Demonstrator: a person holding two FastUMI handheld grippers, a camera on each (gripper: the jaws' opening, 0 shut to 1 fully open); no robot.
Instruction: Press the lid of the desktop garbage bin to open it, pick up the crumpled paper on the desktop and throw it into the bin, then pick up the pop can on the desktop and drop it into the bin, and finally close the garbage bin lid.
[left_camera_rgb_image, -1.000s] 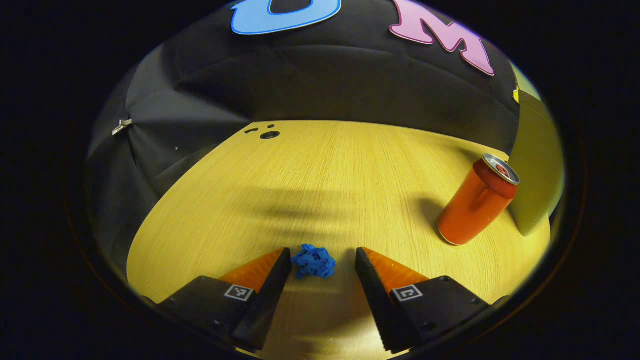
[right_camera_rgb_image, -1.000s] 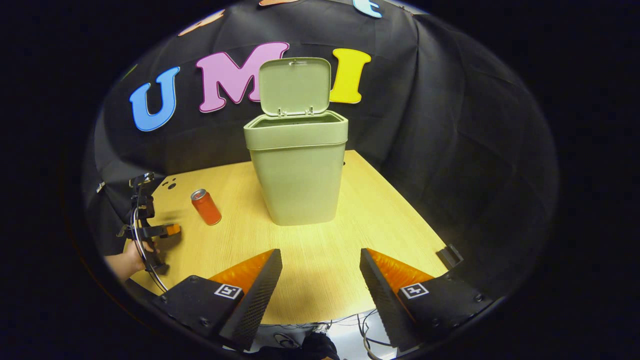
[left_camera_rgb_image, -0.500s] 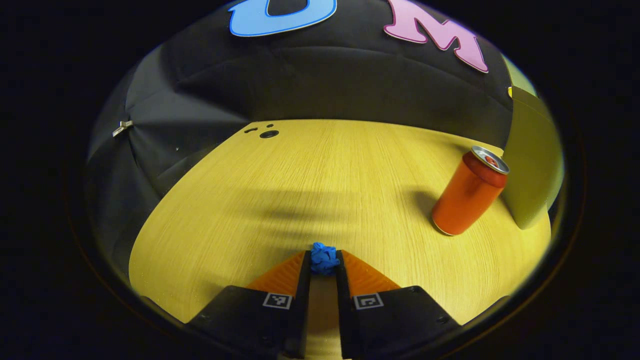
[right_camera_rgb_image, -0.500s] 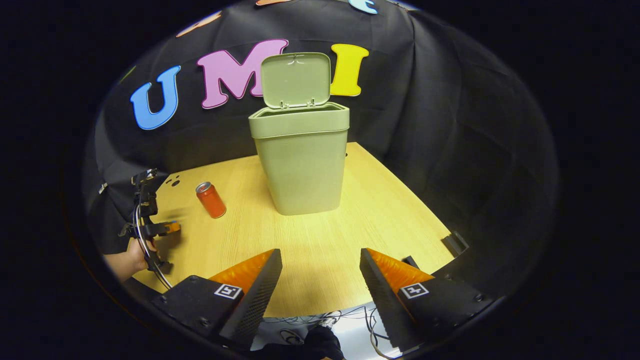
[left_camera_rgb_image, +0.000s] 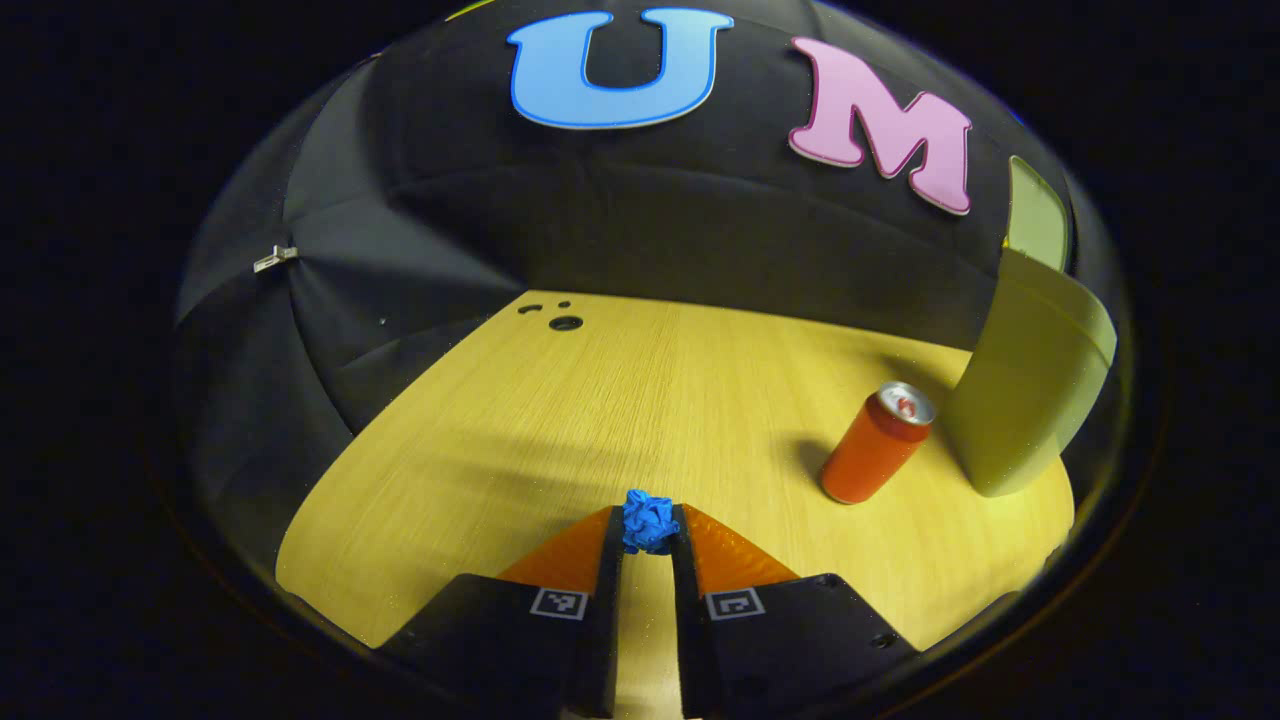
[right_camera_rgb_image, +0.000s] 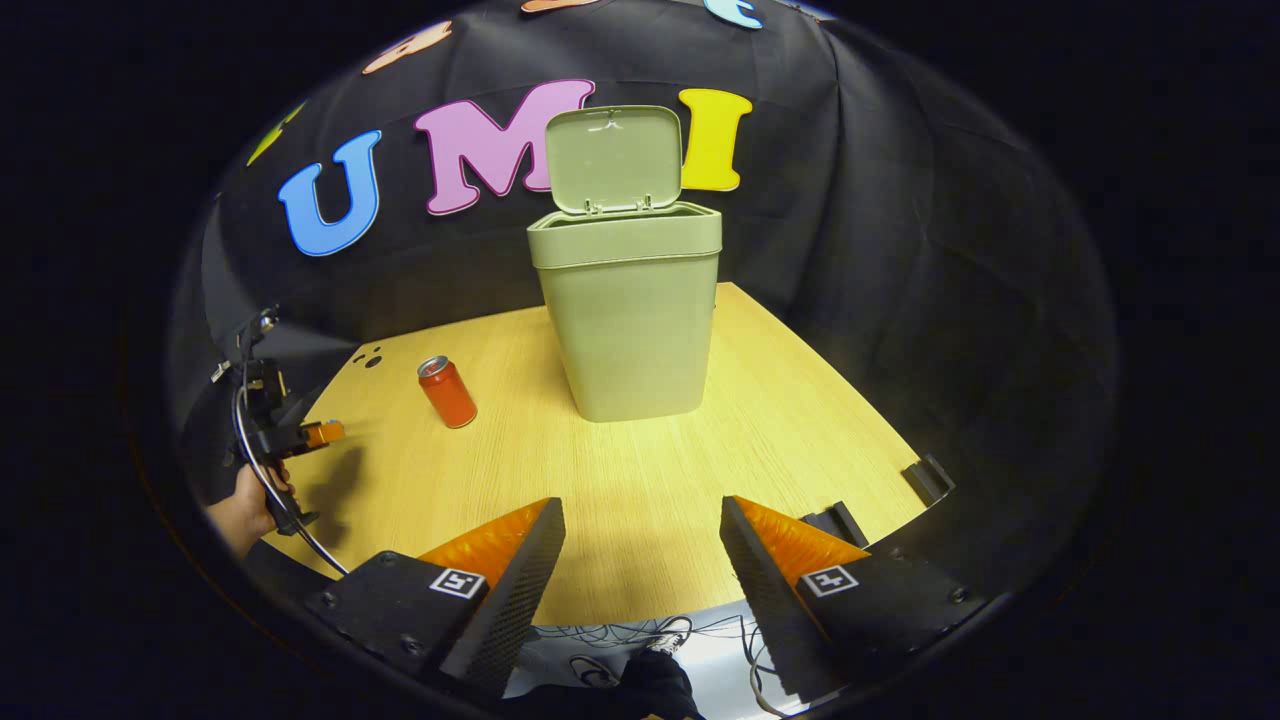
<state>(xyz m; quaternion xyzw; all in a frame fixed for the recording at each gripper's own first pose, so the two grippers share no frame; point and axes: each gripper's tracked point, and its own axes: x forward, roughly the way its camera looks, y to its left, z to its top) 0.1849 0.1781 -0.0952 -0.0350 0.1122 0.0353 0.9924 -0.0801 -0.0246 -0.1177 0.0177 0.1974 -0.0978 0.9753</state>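
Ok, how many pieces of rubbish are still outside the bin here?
2. The blue crumpled paper is pinched between the left gripper fingers; the orange pop can stands on the table left of the open bin.

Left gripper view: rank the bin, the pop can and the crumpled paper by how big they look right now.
1. Garbage bin, though the view's edge cuts it off.
2. Pop can.
3. Crumpled paper, pinched in the left gripper; smallest even though it sits nearest the camera.
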